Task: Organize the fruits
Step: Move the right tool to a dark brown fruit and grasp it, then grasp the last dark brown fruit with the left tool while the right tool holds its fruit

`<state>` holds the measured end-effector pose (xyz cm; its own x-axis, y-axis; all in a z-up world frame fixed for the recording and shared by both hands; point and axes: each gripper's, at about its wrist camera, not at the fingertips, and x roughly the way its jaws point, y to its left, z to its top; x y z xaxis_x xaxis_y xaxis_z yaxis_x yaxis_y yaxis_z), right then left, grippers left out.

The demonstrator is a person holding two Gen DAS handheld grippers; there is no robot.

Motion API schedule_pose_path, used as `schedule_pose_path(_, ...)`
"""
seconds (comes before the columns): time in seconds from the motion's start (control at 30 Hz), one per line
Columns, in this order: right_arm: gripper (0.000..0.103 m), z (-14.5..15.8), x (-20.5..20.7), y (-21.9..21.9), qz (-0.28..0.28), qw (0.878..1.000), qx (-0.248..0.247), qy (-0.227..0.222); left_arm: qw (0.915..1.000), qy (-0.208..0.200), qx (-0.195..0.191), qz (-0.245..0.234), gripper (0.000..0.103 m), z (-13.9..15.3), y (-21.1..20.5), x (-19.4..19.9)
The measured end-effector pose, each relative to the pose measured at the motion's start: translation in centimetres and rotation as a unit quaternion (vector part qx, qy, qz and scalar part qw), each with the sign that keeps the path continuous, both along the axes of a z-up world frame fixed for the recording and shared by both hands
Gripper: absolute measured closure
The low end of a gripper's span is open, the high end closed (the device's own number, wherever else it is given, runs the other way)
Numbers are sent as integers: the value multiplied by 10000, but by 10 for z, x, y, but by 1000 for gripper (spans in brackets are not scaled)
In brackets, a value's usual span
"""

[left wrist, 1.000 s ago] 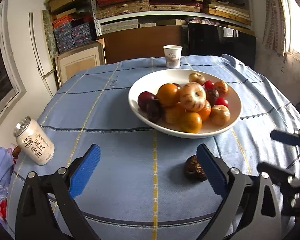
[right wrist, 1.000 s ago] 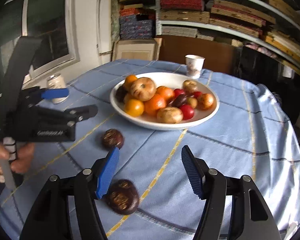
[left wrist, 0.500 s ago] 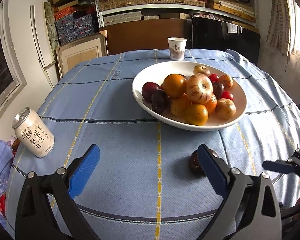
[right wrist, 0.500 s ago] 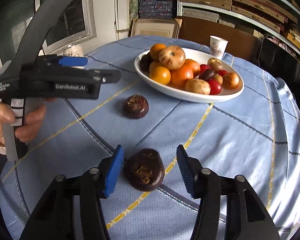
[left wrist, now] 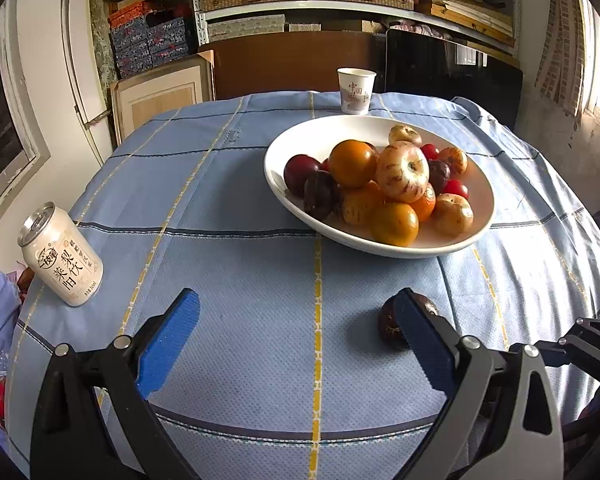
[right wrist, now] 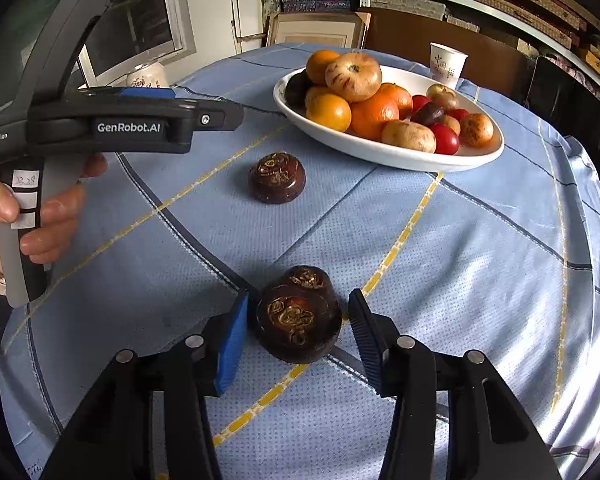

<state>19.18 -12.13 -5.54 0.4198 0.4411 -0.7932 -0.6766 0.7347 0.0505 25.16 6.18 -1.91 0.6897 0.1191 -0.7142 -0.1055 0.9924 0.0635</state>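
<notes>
Right wrist view: left gripper (right wrist: 236, 116) waits at the left, jaws spread wide. Right gripper (right wrist: 298, 332) has been closing around the near dark brown round fruit (right wrist: 298, 322) on the blue checked bench (right wrist: 480, 260), pads not pressing yet. Squeeze gently, lift straight, then go to the far white bowl (right wrist: 380, 150).

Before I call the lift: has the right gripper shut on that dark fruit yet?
Not yet: the right gripper has been closing around the dark fruit, but small gaps show beside both pads.

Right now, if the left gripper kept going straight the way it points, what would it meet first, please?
Probably the bare blue tablecloth: the left gripper is open with nothing between its fingers. The dark fruit sits beside its right finger, likely just off that line.
</notes>
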Motion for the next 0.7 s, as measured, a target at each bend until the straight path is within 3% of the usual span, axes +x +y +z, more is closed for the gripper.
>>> schedule_pose_path(0.3,53,0,-2,0,-5,10000,-30,-4,10000,25,8,-2,7,-2,-1,0)
schedule_pose_path(0.4,59,2,-3,0,10,10000,-2,2,10000,37,35,-16,7,-3,-2,0)
schedule_pose_path(0.7,59,16,25,-42,-943,9912,888,265,9990,162,96,-398,7,-11,-20,1)
